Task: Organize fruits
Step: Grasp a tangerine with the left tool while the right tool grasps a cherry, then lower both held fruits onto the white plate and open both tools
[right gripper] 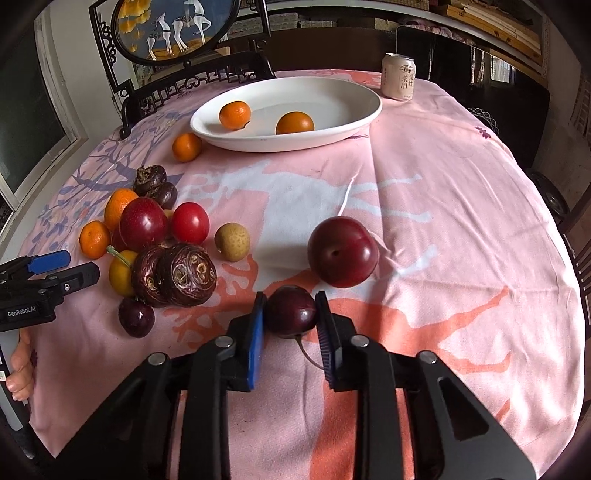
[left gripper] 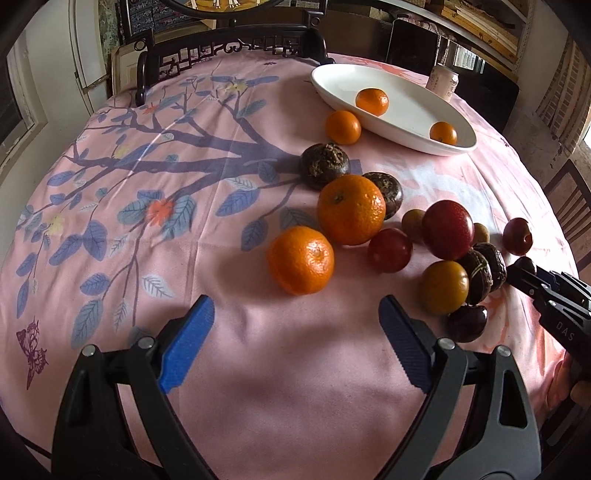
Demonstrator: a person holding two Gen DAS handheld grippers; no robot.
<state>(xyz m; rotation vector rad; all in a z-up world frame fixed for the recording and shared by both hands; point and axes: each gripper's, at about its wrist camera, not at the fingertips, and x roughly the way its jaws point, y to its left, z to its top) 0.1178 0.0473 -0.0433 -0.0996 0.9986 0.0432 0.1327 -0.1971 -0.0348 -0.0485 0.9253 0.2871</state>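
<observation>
My right gripper (right gripper: pixel 290 314) is shut on a dark cherry (right gripper: pixel 290 311), low over the pink tablecloth. A red plum (right gripper: pixel 342 252) lies just beyond it. My left gripper (left gripper: pixel 295 317) is open and empty, just short of a mandarin (left gripper: pixel 301 259). A white oval plate (right gripper: pixel 354 118) at the back holds two mandarins (right gripper: pixel 235 115) (right gripper: pixel 294 123); it also shows in the left wrist view (left gripper: pixel 406 107). A pile of mandarins, plums, water chestnuts (right gripper: pixel 186 275) and cherries lies at the left of the right wrist view.
A drink can (right gripper: pixel 399 76) stands behind the plate. A carved dark chair back (left gripper: pixel 229 48) and a framed deer picture (right gripper: pixel 173 29) are at the table's far edge. A longan (right gripper: pixel 232 242) lies alone beside the pile.
</observation>
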